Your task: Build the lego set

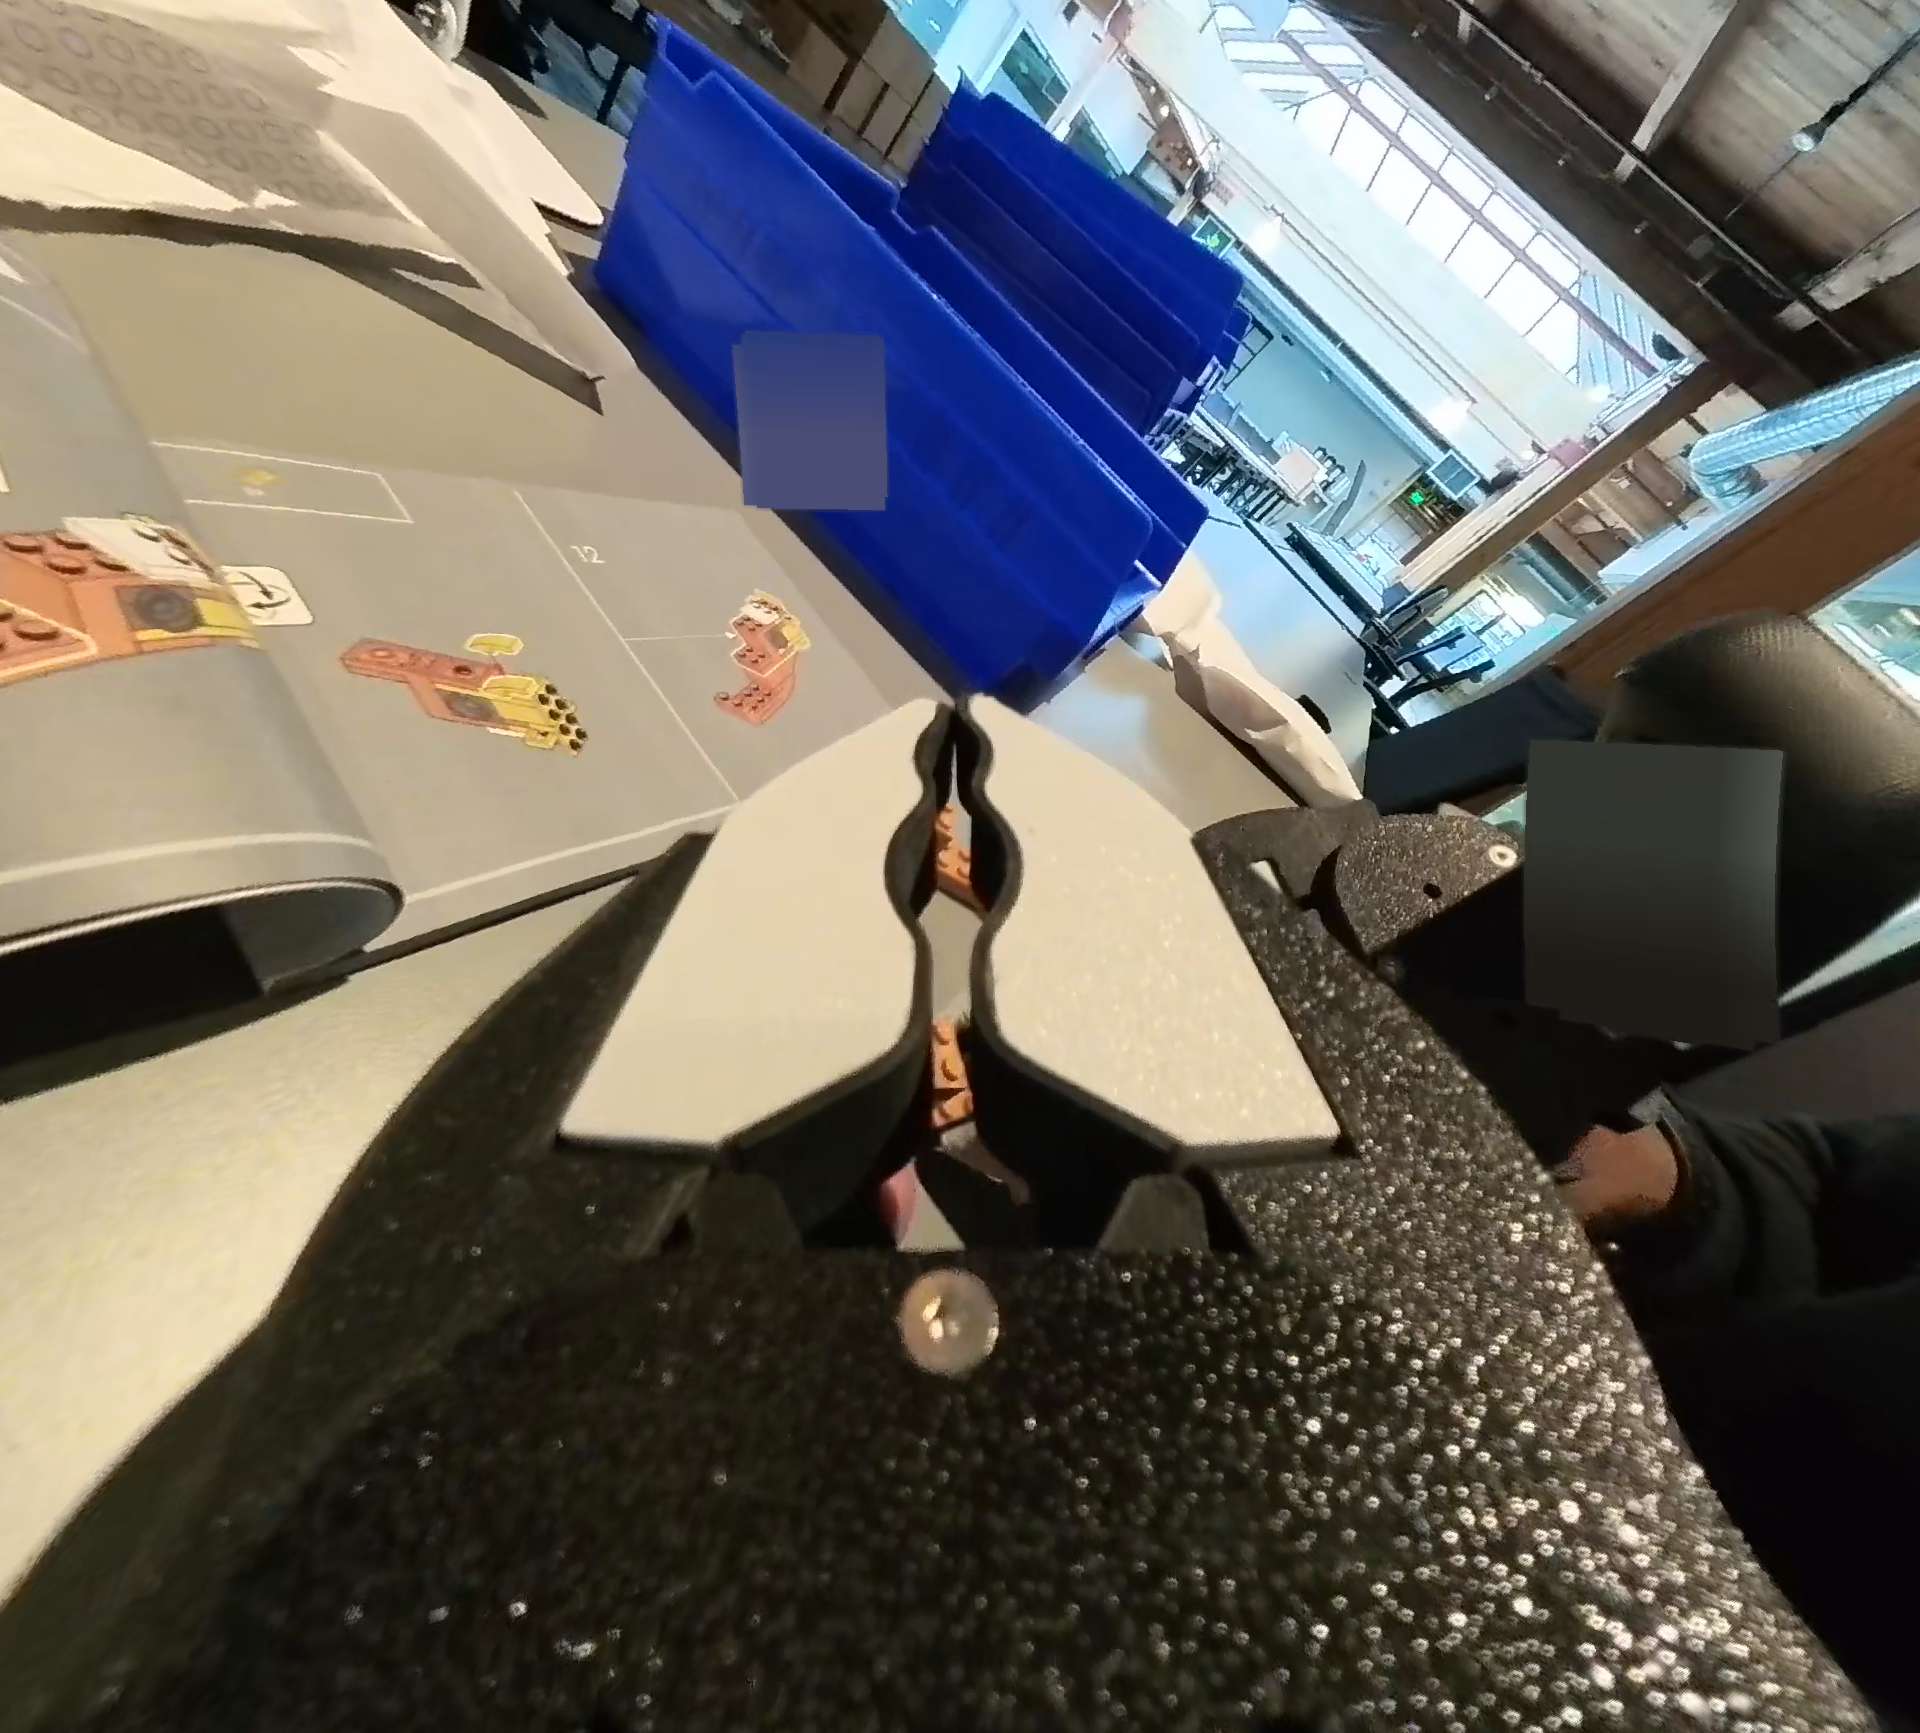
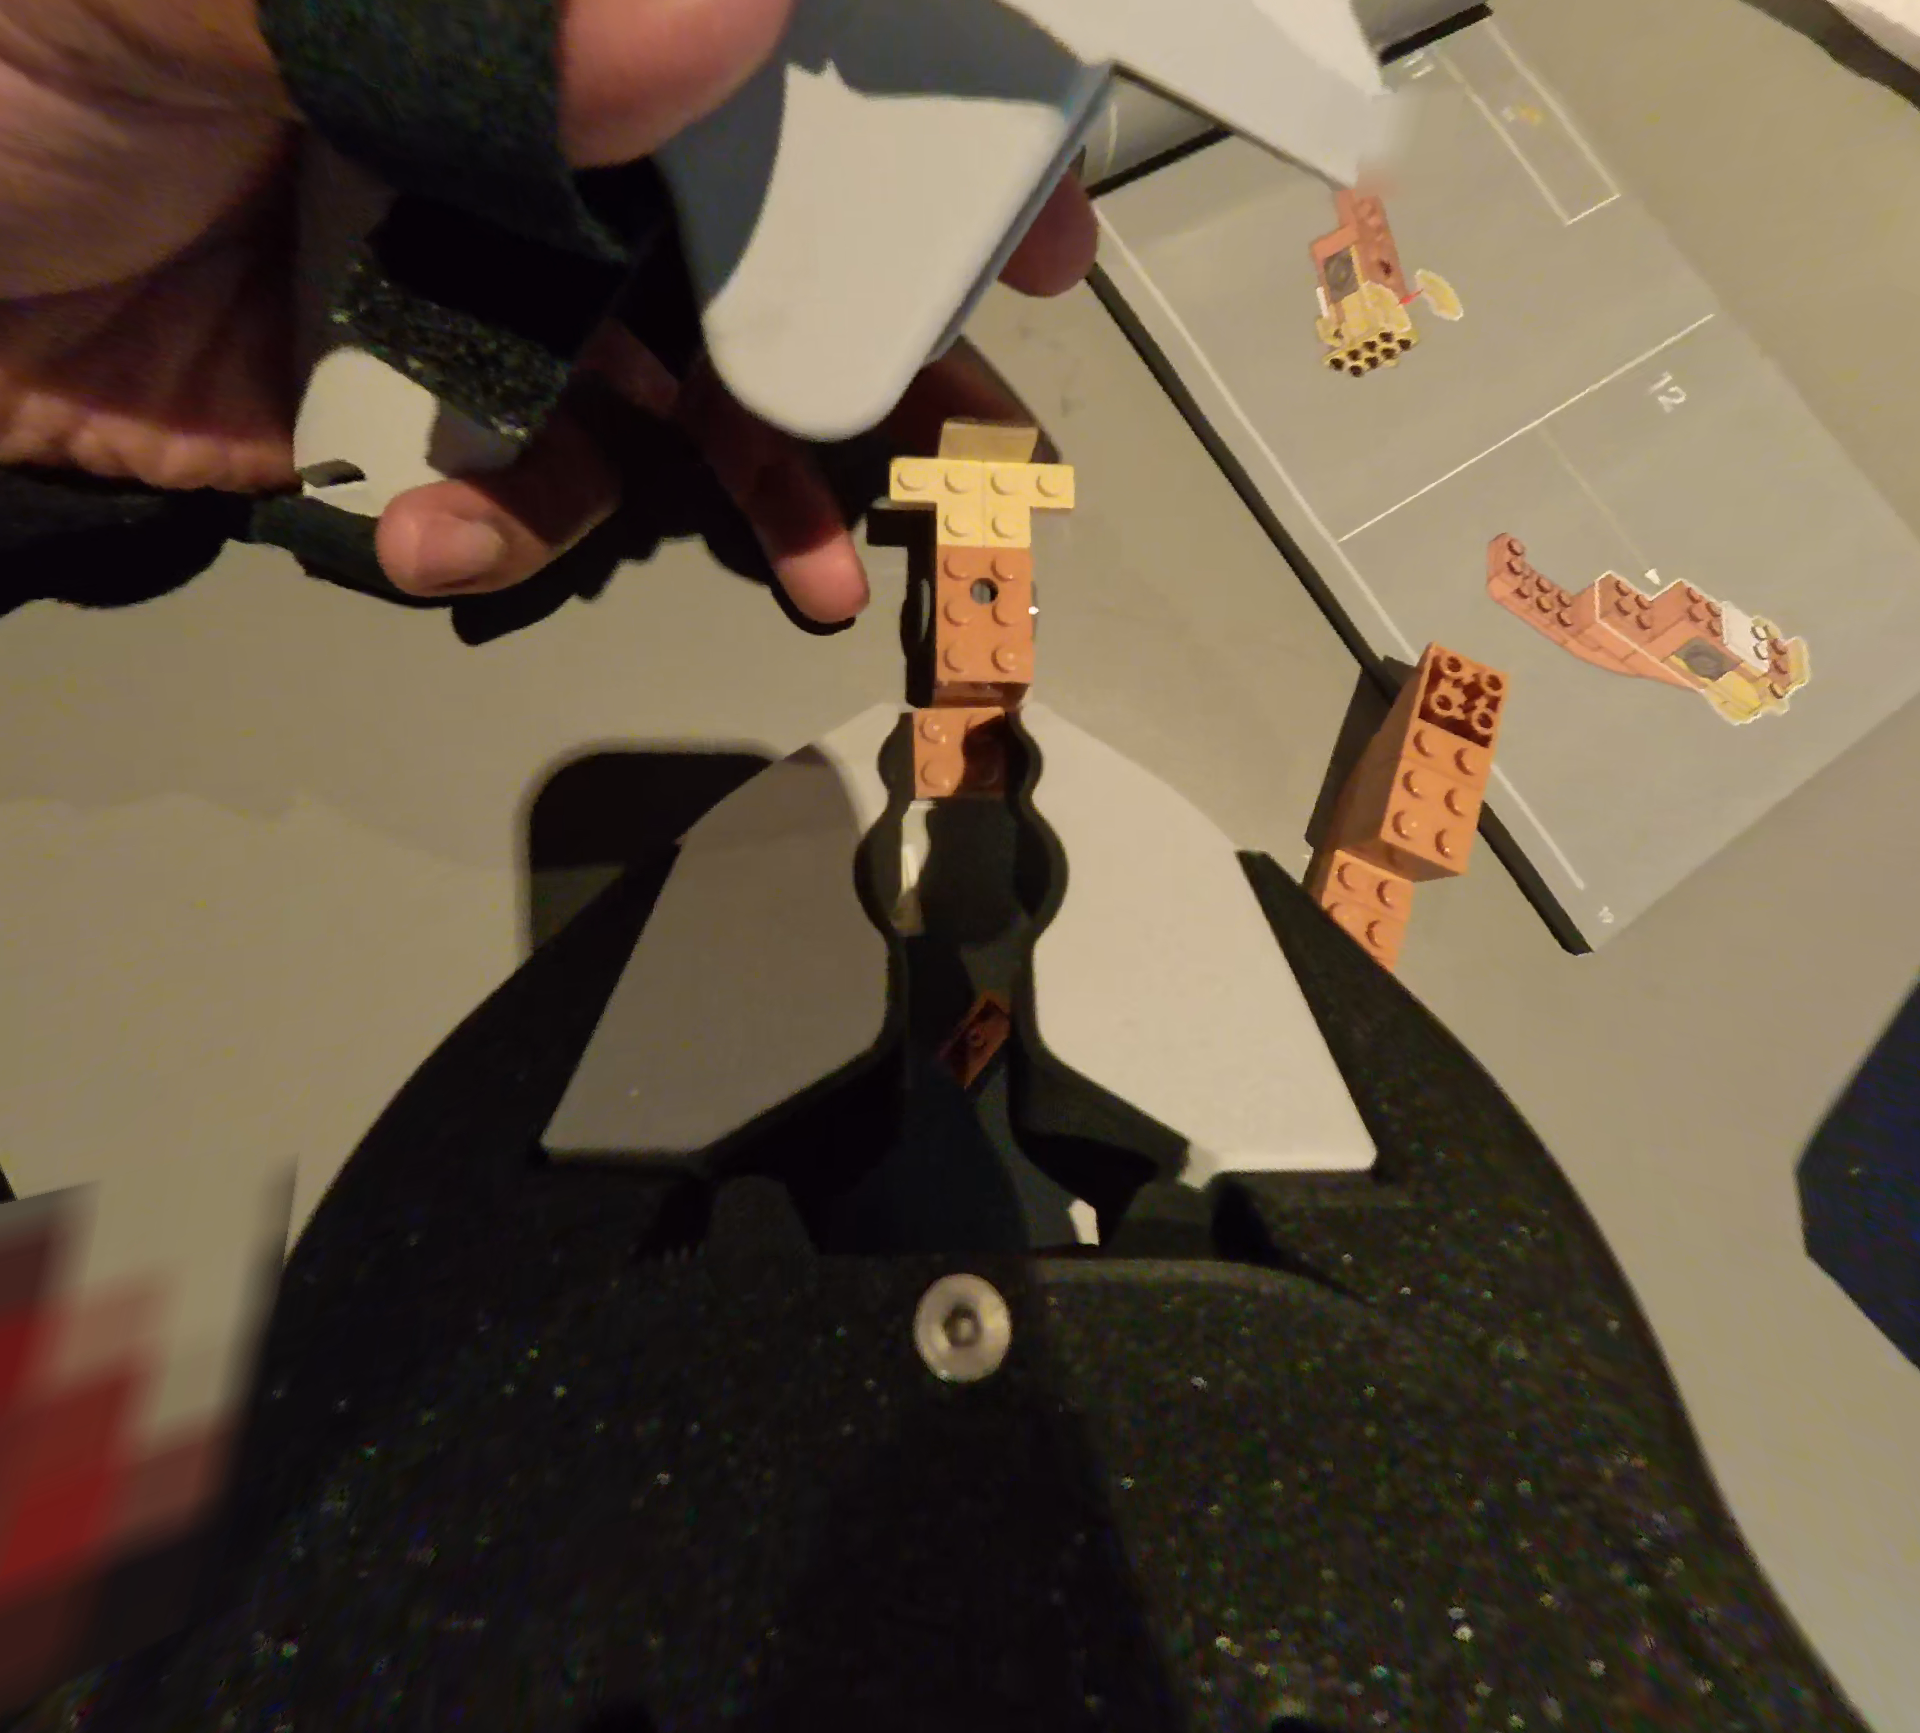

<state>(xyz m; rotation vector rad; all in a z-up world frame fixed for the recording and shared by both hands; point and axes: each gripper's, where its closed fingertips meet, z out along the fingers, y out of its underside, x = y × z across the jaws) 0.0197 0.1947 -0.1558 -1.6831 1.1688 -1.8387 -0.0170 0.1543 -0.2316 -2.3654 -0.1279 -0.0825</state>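
While the right gripper (image 2: 961, 738) clamps the brown end of the assembly (image 2: 982, 613), its fingers are narrow on that piece. The assembly extends forward from the tips, tan bricks at the far end, above the grey table (image 2: 260, 748). A hand (image 2: 312, 229) holding the left gripper (image 1: 954, 717) sits just beyond the assembly. The left gripper's fingers are nearly together, with brown brick showing in the gaps between them. A second brown stack (image 2: 1418, 790) stands right of the assembly, touching the edge of the booklet (image 2: 1558, 488). Blue bins (image 1: 883, 395) sit beyond the booklet.
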